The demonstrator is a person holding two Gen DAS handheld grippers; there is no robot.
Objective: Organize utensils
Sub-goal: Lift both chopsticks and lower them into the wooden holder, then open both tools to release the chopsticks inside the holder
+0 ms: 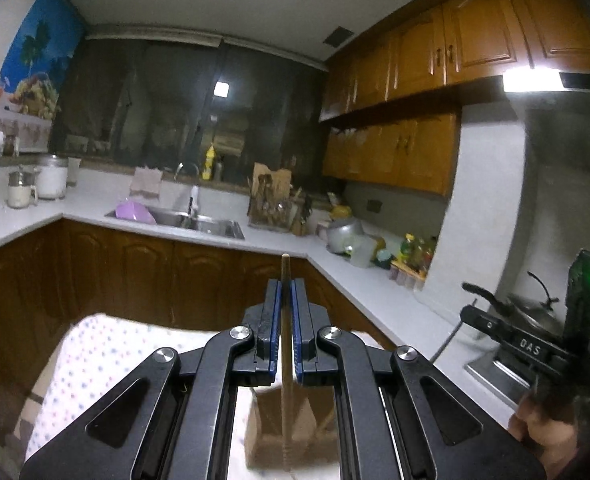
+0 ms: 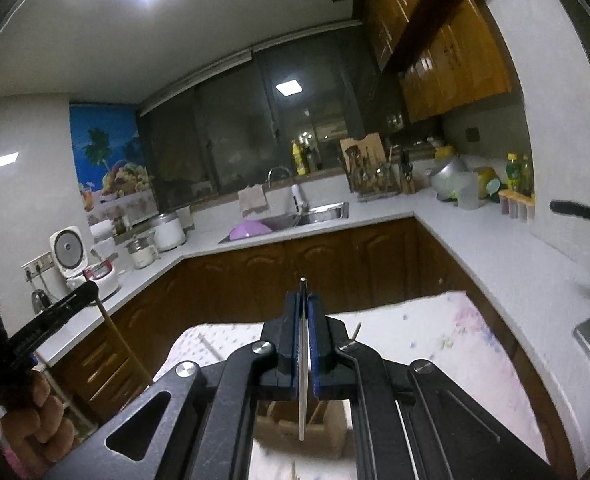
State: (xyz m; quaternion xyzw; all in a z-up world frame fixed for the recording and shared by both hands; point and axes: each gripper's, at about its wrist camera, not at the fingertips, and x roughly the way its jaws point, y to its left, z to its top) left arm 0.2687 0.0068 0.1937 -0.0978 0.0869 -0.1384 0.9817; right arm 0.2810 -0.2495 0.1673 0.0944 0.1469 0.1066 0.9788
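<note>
My left gripper [image 1: 286, 286] is shut on a thin wooden chopstick [image 1: 285, 364] that stands upright between the blue pads; its lower end hangs over a brown wooden utensil box [image 1: 271, 440] on the cloth-covered table. My right gripper [image 2: 304, 298] is shut on a flat metal utensil [image 2: 302, 384], held upright and edge-on, its lower end over the same brown box [image 2: 331, 428]. What kind of utensil it is I cannot tell. Each gripper shows in the other's view: the right one [image 1: 535, 344] at the right edge, the left one [image 2: 51, 316] at the left edge with the chopstick [image 2: 123, 348].
A table with a dotted white cloth [image 1: 95, 356] lies below both grippers. White L-shaped counter [image 1: 375, 292] with sink [image 1: 199, 220], utensil rack [image 1: 271, 204], pots and bottles beyond. A rice cooker [image 2: 71, 256] stands at left. A pan handle [image 2: 579, 212] juts in at right.
</note>
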